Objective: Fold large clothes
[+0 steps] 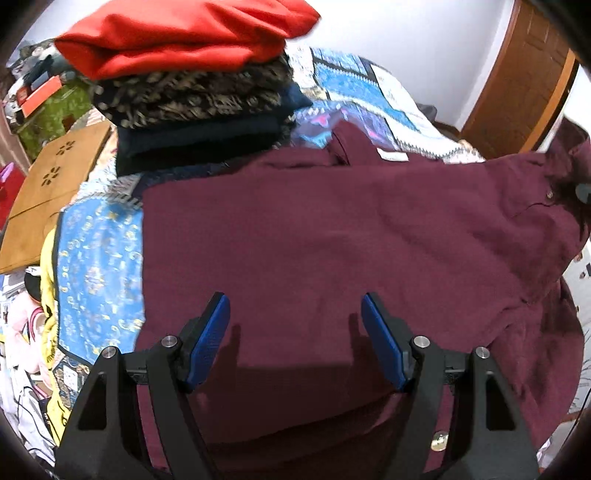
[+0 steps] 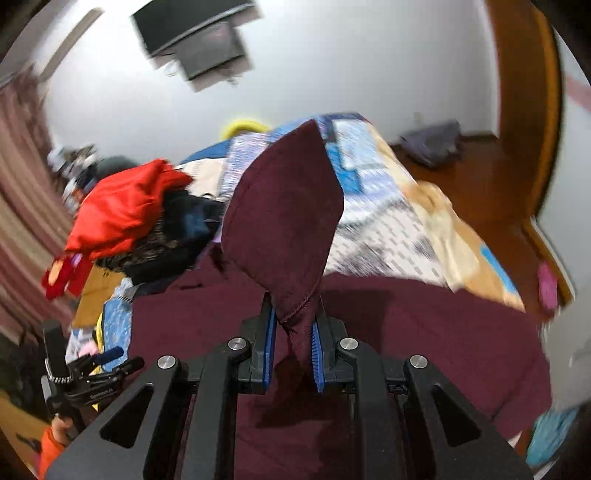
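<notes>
Right now my right gripper [image 2: 293, 332] is clamped on a corner of the maroon shirt [image 1: 332, 240] spread mid-frame on the bed [image 1: 99, 251] — my left gripper [image 1: 295, 332] hangs apart above it. Thin pinch — that corner could slip free mid-fold.

a bedroom in a home. bed [image 1: 391, 96] covered with a blue and white patterned quilt [image 2: 373, 177], a stack of folded clothes [image 1: 192, 92] on it, red one on top. white walls, wooden door [image 1: 517, 74] and wood floor [image 2: 472, 184]. striped curtain [image 2: 18, 206] to one side, dark screen [image 2: 192, 33] mounted on the wall, cluttered belongings along the bedside.
</notes>
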Demonstrator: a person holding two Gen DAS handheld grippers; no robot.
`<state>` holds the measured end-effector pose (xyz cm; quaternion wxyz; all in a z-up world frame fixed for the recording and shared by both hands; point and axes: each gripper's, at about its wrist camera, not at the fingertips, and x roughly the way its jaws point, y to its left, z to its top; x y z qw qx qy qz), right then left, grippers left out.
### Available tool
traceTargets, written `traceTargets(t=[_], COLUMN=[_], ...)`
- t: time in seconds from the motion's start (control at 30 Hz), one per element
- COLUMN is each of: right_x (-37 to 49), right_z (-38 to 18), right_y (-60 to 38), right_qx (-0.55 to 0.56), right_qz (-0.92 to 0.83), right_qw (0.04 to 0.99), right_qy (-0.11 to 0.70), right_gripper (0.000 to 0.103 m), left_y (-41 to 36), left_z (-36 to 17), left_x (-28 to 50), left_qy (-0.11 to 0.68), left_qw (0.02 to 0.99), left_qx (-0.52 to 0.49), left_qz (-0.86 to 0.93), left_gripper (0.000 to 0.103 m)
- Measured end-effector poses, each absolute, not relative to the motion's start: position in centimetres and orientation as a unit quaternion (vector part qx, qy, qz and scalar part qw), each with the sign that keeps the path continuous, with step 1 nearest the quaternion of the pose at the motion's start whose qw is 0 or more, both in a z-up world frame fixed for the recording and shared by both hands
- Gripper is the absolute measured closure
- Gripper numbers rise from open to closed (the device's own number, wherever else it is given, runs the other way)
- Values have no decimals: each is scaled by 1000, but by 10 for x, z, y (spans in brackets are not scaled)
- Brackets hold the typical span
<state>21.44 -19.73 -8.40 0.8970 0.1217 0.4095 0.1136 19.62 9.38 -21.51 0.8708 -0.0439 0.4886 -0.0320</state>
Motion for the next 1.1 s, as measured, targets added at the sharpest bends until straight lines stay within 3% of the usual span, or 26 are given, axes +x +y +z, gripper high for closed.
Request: traceTargets(t=[0.33, 0.4, 0.57, 0.77, 1.1], right_x=[200, 199, 198, 205, 214], right_z=[-136, -141, -150, -159, -153], right_y=[-250, -254, -269, -293, -294], right_qx=[192, 192, 190, 238, 215], right_qz=[64, 58, 14, 31, 13], right_qw=[862, 862, 857, 844, 858], right_qy=[465, 466, 478, 479, 467], right_gripper=[87, 84, 62, 61, 61], left_y=[86, 87, 88, 86, 86], left_z=[-241, -240, -239, -238, -239], left_x=[199, 198, 195, 190, 184], left_qy=[521, 522, 525, 523, 520], left_qw=[852, 851, 849, 850, 852], left_qx=[-41, -41, -38, -27, -33], left_qz=[-37, -40, -50, -54, -54], left_gripper=[30, 30, 30, 30, 30])
